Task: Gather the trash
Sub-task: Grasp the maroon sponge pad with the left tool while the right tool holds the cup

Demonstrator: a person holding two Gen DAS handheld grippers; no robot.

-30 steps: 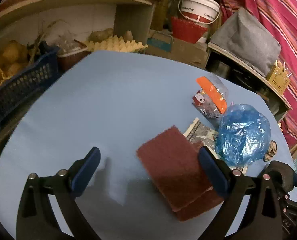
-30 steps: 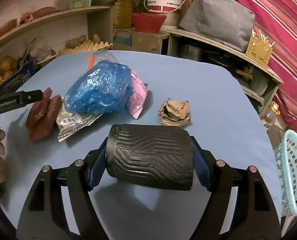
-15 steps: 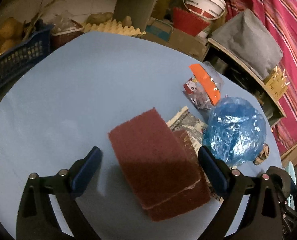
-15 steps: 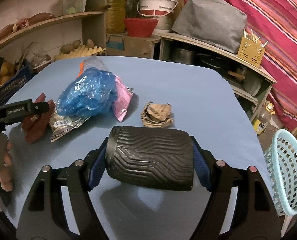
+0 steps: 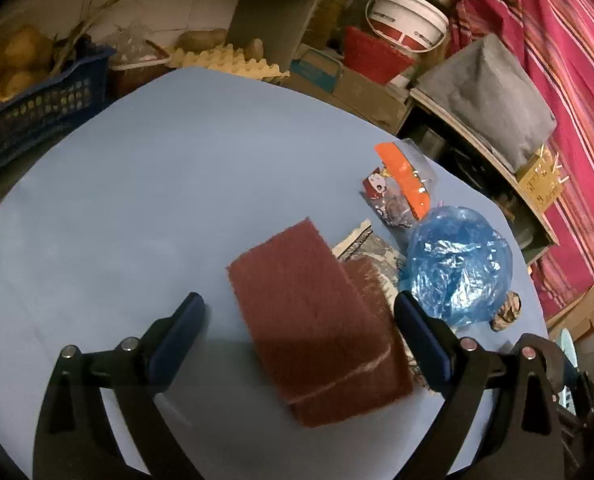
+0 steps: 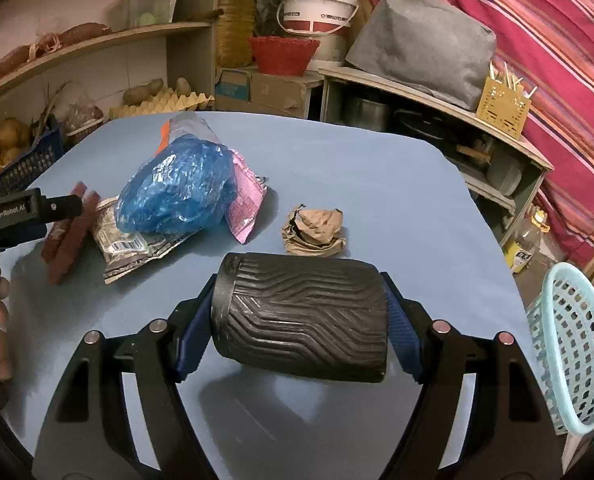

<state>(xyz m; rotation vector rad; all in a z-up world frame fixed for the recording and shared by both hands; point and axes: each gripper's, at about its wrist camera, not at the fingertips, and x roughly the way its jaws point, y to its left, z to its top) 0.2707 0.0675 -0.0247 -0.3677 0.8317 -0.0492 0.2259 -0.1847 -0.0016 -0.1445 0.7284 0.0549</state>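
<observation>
Table: I see a round pale-blue tabletop (image 6: 357,168).
Shelves: wooden shelving (image 6: 97,42) at eleven o'clock.
Curtain: pink striped cloth (image 6: 537,20) at two o'clock.
Light: dim, warm.

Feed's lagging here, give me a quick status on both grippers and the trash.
Left gripper open over the brown scouring pad. Right gripper shut on the black ribbed cup. Blue bag, wrappers, paper wad uncollected.

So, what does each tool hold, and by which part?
The right tool grips the black ribbed cylindrical cup by its two ends. The left tool is open around the brown scouring pads, holding nothing.
</observation>
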